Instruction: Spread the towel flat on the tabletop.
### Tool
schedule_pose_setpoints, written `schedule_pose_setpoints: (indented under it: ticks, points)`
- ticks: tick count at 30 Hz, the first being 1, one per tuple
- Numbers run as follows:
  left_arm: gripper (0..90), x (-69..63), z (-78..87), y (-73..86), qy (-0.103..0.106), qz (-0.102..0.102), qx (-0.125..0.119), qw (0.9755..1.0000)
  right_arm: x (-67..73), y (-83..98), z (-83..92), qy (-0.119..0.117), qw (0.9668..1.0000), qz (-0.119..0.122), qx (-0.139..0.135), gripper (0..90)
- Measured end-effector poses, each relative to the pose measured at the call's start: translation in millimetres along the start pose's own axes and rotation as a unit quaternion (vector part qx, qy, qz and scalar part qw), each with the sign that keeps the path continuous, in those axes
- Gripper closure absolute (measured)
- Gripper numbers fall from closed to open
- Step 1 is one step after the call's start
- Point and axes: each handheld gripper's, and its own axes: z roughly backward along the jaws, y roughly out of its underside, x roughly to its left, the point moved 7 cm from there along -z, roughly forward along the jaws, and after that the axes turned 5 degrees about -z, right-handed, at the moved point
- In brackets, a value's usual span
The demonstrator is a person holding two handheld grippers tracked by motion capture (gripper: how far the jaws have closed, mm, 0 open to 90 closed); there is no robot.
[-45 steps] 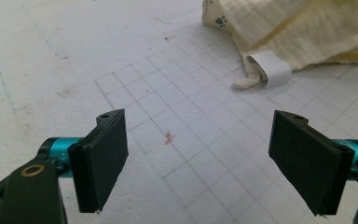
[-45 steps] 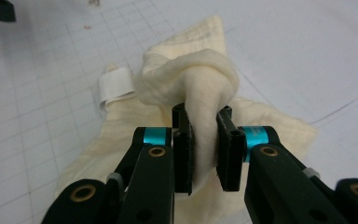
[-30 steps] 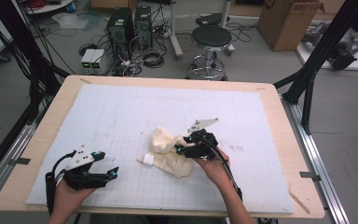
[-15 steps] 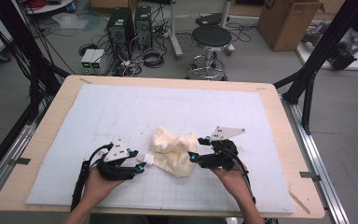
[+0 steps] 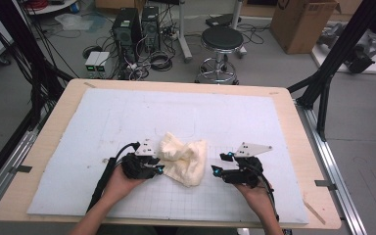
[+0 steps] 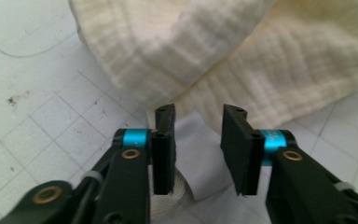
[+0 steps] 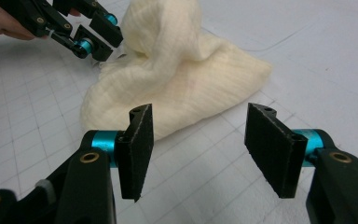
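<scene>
Lying crumpled in a soft heap on the white gridded mat (image 5: 78,147) of the wooden tabletop (image 5: 54,112), near its front middle: a cream-coloured ribbed cloth (image 5: 186,156). One fold bunched up high, the rest spread lower toward the right. A white fabric tag (image 6: 193,158) poking out from under the cloth's edge, flat on the mat.

At the cloth's left edge, left tongs (image 5: 157,169), held in the left hand (image 5: 122,178), tips just against the fabric. Seen in the left gripper view, left tongs (image 6: 198,149) straddling the white tag, jaws partly apart and just now closing in, pads not yet pressing on it; left pad close beside the tag's edge, a clear gap at the right pad.

Near the cloth's right side but apart from it, right tongs (image 5: 217,170), held in the right hand (image 5: 254,188), pointing at the heap. In the right gripper view, right tongs (image 7: 209,149) wide apart, having just narrowed a little, nothing between the pads except bare mat; cloth lying just beyond the tips, left tongs visible at its far side.

Behind the tabletop, a round black stool (image 5: 223,41) on the floor.
</scene>
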Motion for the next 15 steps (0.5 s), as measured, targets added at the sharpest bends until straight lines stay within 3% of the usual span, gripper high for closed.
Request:
schedule_pose_setpoints:
  ticks: [1, 3, 6, 15]
  points:
    - [68.2, -1.0, -0.8, -0.2, 0.000, -0.003, -0.002, 1.0000, 0.0, 0.0, 0.0, 0.000, 1.0000, 0.000, 0.000, 42.2]
    - [79.4, -3.2, -1.6, -0.8, 0.003, -0.011, 0.001, 0.9999, -0.3, 0.8, -1.1, 0.003, 1.0000, 0.000, 0.003, 42.2]
    - [86.0, -5.9, -2.2, -1.4, 0.008, -0.014, 0.002, 0.9999, 0.2, 0.8, -1.8, 0.004, 1.0000, 0.004, 0.002, 42.2]
    - [89.6, -6.7, 3.2, -2.4, 0.018, -0.003, -0.003, 0.9998, 2.6, 3.2, -4.2, 0.003, 0.9999, 0.006, 0.009, 41.8]
